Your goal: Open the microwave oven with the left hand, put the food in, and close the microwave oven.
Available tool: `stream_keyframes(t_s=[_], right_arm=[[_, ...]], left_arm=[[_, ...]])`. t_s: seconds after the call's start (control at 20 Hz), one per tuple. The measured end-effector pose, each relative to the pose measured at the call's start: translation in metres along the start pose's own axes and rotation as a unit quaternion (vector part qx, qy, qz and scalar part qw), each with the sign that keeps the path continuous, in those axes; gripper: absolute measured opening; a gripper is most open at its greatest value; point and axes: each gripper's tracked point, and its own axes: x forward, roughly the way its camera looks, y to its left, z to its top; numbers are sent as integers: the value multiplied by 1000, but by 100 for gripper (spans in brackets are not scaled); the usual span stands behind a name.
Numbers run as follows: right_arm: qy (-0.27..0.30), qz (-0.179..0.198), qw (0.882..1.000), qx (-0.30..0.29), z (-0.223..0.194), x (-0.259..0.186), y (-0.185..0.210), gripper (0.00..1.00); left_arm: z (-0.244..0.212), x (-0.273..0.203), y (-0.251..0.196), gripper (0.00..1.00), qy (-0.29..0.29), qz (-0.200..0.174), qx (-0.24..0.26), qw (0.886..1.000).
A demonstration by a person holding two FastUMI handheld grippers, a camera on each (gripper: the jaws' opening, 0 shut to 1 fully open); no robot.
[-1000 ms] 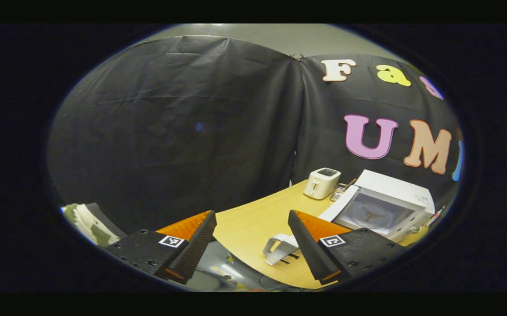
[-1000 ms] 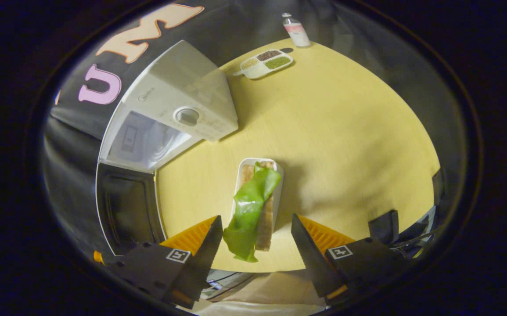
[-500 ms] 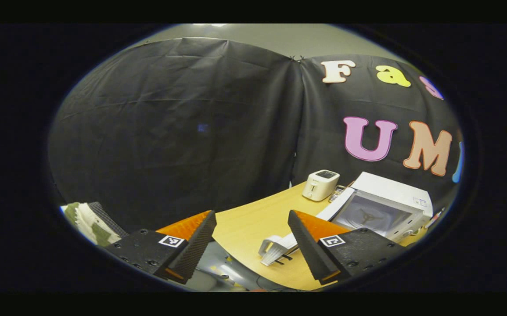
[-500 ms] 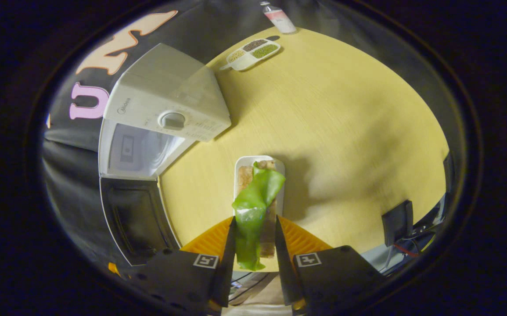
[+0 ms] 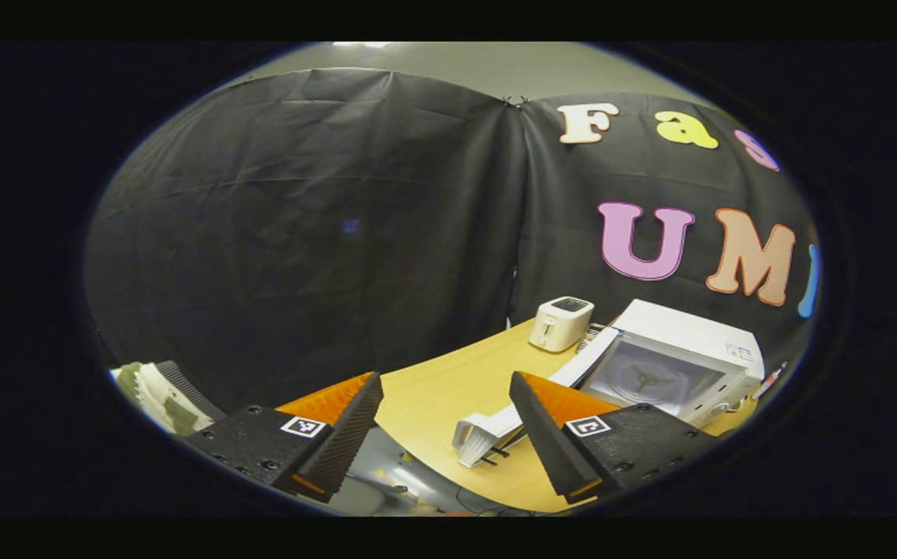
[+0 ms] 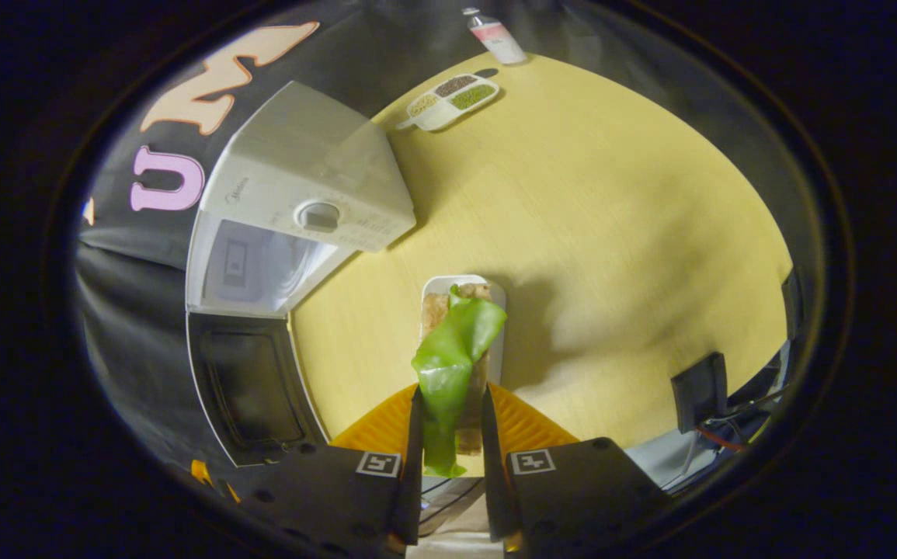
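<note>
Food (image 6: pixel 448 357) on its long plate (image 6: pixel 498 310) near the desk's (image 6: pixel 611 233) front edge sits clamped lengthwise in the right gripper (image 6: pixel 446 442), the open microwave (image 6: pixel 293 210) to its left; left gripper (image 5: pixel 444 435) hangs apart, empty.

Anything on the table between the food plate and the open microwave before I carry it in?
No, in the right gripper view only bare table lies between the food plate and the open microwave.

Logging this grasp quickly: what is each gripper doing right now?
Left gripper: open, holding nothing.
Right gripper: closed on the plate of food.
</note>
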Motion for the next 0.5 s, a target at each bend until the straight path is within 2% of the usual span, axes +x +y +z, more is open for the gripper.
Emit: stream_keyframes(t_s=[0.25, 0.4, 0.5], right_arm=[[-31, 12, 999, 9, 14, -27, 10, 36], [-49, 15, 999, 12, 16, -40, 21, 36], [-61, 22, 998, 17, 12, -49, 34, 36]], left_arm=[[-2, 12, -6, 96, 7, -14, 1, 1000], [-3, 24, -12, 94, 11, -31, 7, 999], [-1, 33, -14, 96, 11, -47, 12, 999]])
